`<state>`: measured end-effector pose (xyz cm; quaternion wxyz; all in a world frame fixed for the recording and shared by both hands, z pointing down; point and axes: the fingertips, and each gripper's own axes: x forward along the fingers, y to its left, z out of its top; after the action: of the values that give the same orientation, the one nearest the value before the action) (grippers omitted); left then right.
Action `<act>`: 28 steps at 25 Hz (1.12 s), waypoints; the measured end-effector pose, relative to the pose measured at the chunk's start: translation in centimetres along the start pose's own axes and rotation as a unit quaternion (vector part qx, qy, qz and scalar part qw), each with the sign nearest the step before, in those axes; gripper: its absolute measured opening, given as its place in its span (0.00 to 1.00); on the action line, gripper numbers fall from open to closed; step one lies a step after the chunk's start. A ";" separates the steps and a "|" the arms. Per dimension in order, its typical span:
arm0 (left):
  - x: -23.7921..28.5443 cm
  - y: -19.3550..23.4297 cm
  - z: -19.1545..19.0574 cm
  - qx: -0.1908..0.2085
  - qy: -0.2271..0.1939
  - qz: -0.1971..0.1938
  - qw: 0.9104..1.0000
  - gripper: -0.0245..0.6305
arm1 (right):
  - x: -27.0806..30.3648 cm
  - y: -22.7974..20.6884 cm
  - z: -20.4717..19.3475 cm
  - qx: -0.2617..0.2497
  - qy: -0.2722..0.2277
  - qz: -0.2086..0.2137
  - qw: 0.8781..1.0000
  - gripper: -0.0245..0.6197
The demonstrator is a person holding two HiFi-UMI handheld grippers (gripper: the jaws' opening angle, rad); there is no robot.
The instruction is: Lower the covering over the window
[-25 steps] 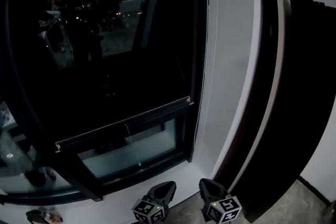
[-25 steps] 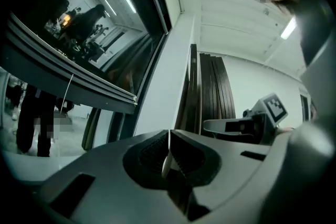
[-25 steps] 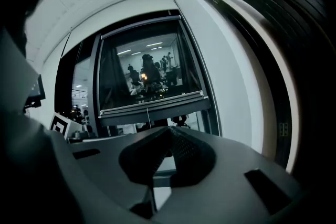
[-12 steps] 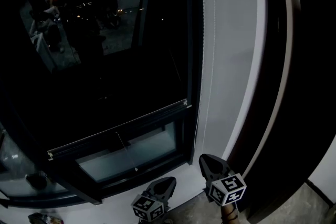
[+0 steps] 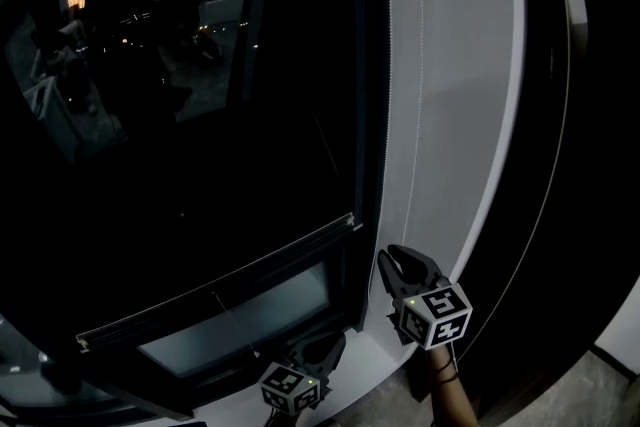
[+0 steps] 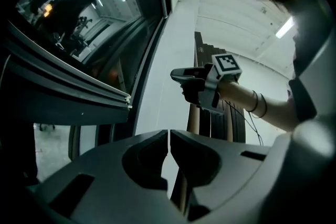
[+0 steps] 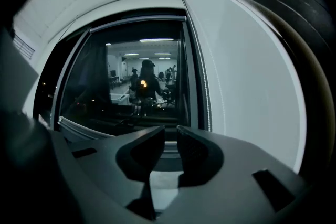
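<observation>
A dark covering hangs over most of the window, and its bottom rail (image 5: 220,283) sits low, with a strip of paler glass (image 5: 240,315) below it. A bead chain (image 5: 386,115) runs down the window's right frame and also shows in the right gripper view as the chain (image 7: 206,97). My right gripper (image 5: 392,260) is raised beside the chain's lower part, its jaws a little apart with nothing between them (image 7: 170,134). My left gripper (image 5: 328,345) is lower, near the sill, shut and empty (image 6: 168,136). It looks at the rail's end cap (image 6: 127,98) and the right gripper (image 6: 181,75).
A white wall strip (image 5: 450,95) stands right of the window. Further right is a tall dark panel or stack of boards (image 5: 560,165). A white sill (image 5: 370,370) runs under the window. The glass reflects a lit room with people.
My right gripper has risen up the wall strip toward the chain. The left gripper has dropped lower in the head view. The rail keeps its place on the window.
</observation>
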<state>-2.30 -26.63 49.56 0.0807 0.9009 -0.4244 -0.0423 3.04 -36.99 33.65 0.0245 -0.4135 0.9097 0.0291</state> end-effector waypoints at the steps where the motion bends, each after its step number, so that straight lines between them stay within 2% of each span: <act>1: 0.5 0.6 0.4 0.003 0.000 -0.008 1.000 0.04 | 1.3 -0.7 0.7 -0.007 -0.002 -0.008 1.000 0.12; 7: 2.9 3.1 2.6 0.025 0.002 -0.057 0.998 0.04 | 7.9 -4.6 6.3 -0.040 -0.010 -0.054 0.998 0.16; 15: 4.2 4.4 4.6 0.029 0.006 -0.090 0.996 0.04 | 13.6 -9.8 12.7 -0.087 -0.017 -0.131 0.987 0.17; 22: 4.2 5.8 4.8 0.027 0.001 -0.104 0.994 0.04 | 16.3 -11.2 13.7 -0.077 -0.011 -0.159 0.984 0.16; 23: 4.1 6.1 4.9 0.028 0.000 -0.103 0.994 0.04 | 16.2 -11.2 13.7 -0.076 -0.017 -0.162 0.984 0.14; 24: 4.0 6.5 5.0 0.028 -0.001 -0.102 0.994 0.04 | 16.0 -11.2 13.7 -0.072 -0.026 -0.162 0.984 0.06; 28: 3.8 7.5 6.5 0.030 -0.012 -0.101 0.994 0.04 | 14.8 -11.0 12.5 -0.037 -0.051 -0.150 0.987 0.06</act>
<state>-6.49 -35.02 44.46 0.0442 0.9407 -0.3330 -0.0481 1.85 -54.41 19.81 0.0594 -0.5438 0.8333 0.0795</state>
